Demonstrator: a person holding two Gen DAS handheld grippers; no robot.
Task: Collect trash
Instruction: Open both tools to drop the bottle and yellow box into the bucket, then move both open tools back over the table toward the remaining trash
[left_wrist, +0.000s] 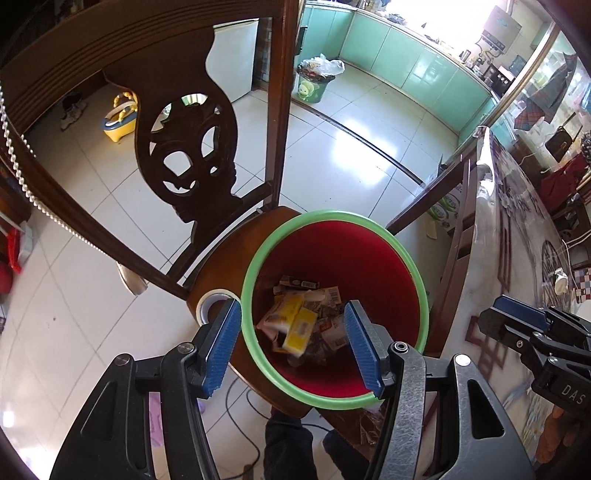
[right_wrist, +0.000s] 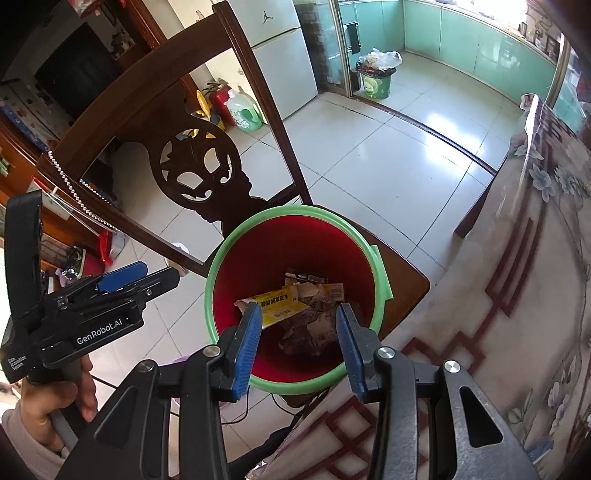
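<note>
Left gripper (left_wrist: 293, 345) and right gripper (right_wrist: 299, 345) hang parted and empty above the red bin (left_wrist: 373, 258). Crumpled wrappers (left_wrist: 295, 321) overlap inside; their print is illegible.

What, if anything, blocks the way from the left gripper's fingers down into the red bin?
Nothing visible does. The left gripper hangs over the red bin's open mouth with nothing between its fingers; below lie only wrappers already at the bottom. The tape roll sits outside the rim.
</note>
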